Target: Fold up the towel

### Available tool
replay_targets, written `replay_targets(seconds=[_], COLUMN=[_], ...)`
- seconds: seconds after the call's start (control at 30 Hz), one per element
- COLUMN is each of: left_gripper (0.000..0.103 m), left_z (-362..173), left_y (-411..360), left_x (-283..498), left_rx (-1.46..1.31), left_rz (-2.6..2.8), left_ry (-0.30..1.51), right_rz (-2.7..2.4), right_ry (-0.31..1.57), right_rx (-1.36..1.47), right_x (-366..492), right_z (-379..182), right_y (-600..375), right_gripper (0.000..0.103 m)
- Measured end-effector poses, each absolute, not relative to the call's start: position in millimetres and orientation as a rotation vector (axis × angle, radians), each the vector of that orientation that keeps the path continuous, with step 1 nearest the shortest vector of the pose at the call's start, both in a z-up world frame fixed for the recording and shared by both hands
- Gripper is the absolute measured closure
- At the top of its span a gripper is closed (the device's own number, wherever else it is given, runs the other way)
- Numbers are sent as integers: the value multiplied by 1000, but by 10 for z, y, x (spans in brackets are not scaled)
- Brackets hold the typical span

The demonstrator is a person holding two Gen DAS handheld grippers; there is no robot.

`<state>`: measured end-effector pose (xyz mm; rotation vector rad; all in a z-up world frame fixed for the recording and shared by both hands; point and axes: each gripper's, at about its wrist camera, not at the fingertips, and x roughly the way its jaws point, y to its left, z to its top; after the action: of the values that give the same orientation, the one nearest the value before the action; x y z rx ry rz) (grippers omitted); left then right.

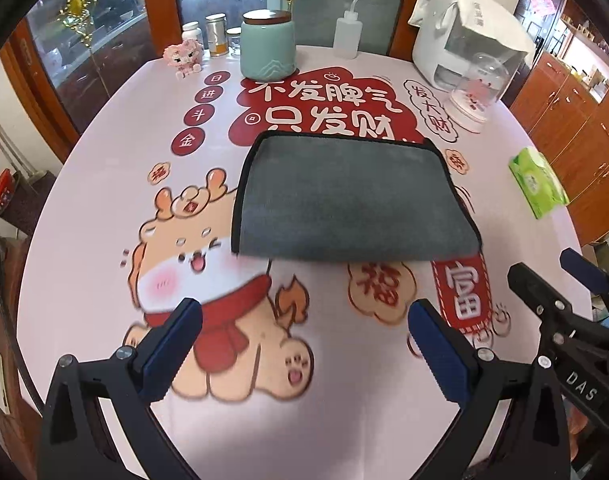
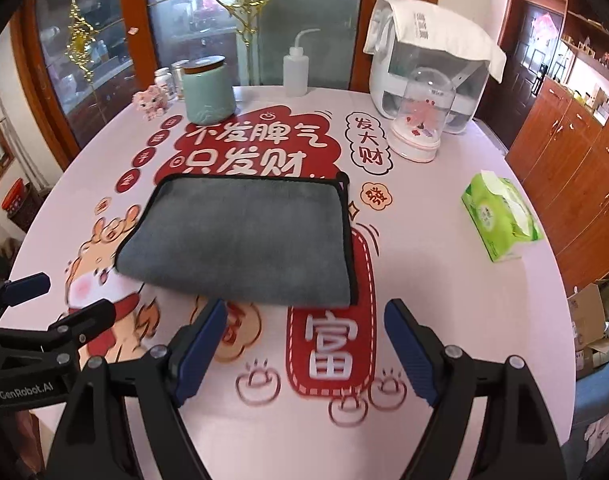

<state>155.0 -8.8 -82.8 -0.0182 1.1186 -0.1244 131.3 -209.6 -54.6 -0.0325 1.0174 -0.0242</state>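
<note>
Two jaws released, towel (image 1: 344,196) ahead of both, flat on the desk (image 1: 84,240).
Already doubled, it seems; pinch the near corners just beyond each jaw tip, lift together, lay evenly over the far edge.

Home dining room. Round worktop (image 2: 444,240) under a festive cartoon cloth; glass-door cabinet (image 2: 104,60) at 11 o'clock; wooden cupboards (image 2: 564,152) at 2 o'clock. Household items: ceramic jar (image 2: 208,92) at 11 o'clock, tissue pack (image 2: 500,216) at 3 o'clock, white appliance (image 2: 424,64) at 1 o'clock.
</note>
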Motion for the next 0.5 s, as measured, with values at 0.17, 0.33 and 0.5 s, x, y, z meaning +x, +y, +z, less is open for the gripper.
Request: replay_targets(seconds=[0.17,0.33,0.5], left_gripper=[1,1,1], left_z=[-629,-418,-268], left_y=[-55,-27,-40], left_x=[1191,862,548], left_rx=[-30,-29,-13], left_rz=[-127,-130,-142], left_ry=[1095,1059,1043], right_rz=[-9,5,23], right_ry=[990,967,982], right_rx=[-37,-6,24], right_x=[939,599,348], right_z=[-370,-218,-133], right_y=[-2052,-2075,-2079], right_gripper=[21,21,21])
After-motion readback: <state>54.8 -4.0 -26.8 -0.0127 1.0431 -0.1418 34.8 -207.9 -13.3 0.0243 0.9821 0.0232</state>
